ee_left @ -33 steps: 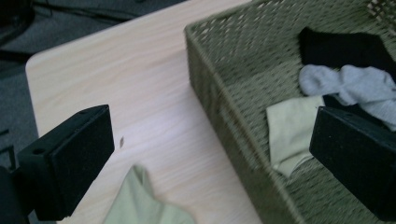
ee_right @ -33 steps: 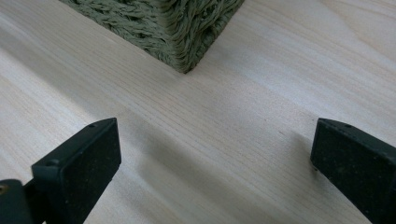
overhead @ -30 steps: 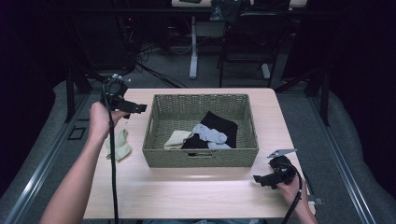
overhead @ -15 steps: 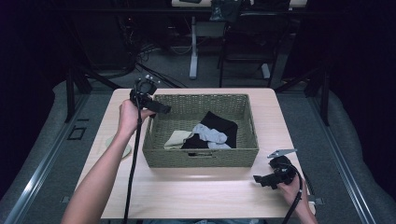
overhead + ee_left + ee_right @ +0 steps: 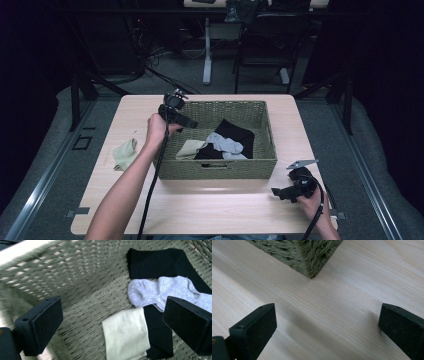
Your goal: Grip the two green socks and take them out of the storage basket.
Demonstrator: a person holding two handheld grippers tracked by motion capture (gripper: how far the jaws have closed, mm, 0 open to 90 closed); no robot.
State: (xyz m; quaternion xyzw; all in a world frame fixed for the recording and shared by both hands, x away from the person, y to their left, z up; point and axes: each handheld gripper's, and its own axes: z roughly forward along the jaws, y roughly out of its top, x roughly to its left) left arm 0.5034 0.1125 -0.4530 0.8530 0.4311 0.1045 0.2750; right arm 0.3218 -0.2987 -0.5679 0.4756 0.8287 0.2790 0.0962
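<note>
While the left gripper [image 5: 186,121] hovers jaws spread over the basket [image 5: 220,168], its jaw hides part of the grey sock [image 5: 160,291]; right gripper [image 5: 280,192] rests released.

Basket corner [image 5: 312,265] beyond spread claw [image 5: 327,327]
</note>
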